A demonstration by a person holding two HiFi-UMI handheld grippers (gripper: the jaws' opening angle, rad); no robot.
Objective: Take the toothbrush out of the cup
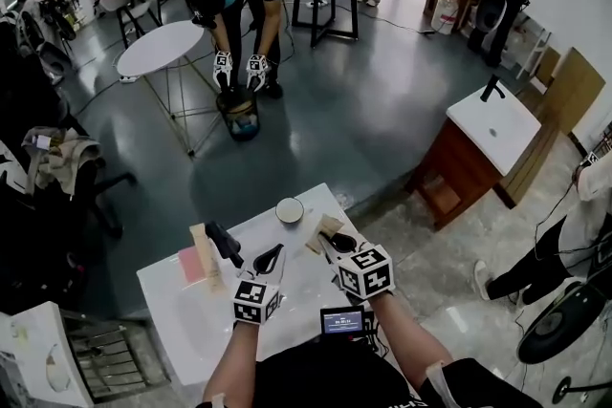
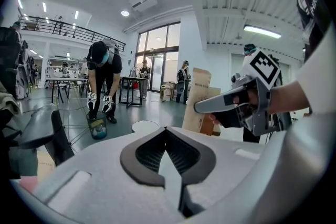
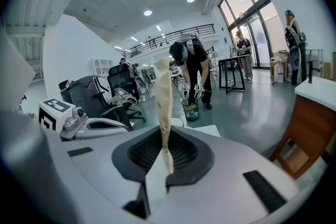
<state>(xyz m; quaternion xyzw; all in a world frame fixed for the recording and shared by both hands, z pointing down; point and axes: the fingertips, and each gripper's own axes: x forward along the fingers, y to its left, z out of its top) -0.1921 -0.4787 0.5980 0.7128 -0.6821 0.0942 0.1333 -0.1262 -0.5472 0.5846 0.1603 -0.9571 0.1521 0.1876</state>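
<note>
The toothbrush [image 1: 321, 227], in a flat beige paper pack, is held just right of the white cup [image 1: 289, 210] and clear of it, over the white table [image 1: 191, 320]. My right gripper [image 1: 331, 242] is shut on its lower end. In the right gripper view the pack [image 3: 164, 102] stands upright, edge-on, between the jaws of my right gripper [image 3: 164, 162]. Its printed face [image 2: 198, 93] shows in the left gripper view, behind the right gripper [image 2: 199, 107]. My left gripper [image 1: 271, 259] [image 2: 168, 162] hovers beside it, shut and empty. The cup [image 2: 144, 126] stands on the table's far edge.
A beige box with a pink side [image 1: 203, 255] and a black object [image 1: 225, 244] lie at the left of the table. Beyond the table are a round table [image 1: 163, 48], a wooden cabinet with a basin [image 1: 483, 143] and a person bent over a bin [image 1: 239, 115].
</note>
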